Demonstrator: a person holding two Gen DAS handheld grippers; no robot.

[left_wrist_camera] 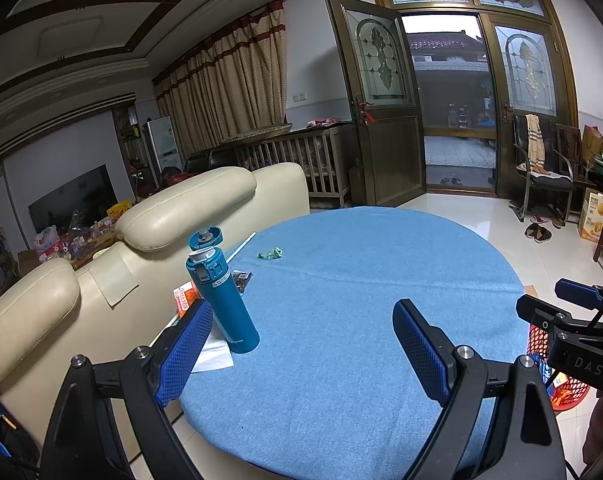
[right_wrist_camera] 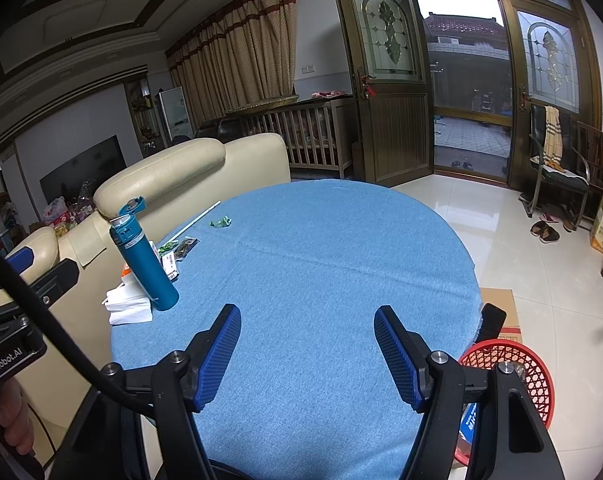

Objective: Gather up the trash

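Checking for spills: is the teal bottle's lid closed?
No. The teal bottle stands upright on the blue table with its flip lid open.

Cream sofa [left_wrist_camera: 205, 200], tan curtains [left_wrist_camera: 237, 80], open glazed door [left_wrist_camera: 381, 100], glossy floor [left_wrist_camera: 481, 216]

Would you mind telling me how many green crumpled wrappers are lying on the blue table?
2. One green wrapper lies in the open near the white stick; a second green wrapper sits just behind the teal bottle. Others may be hidden behind it.
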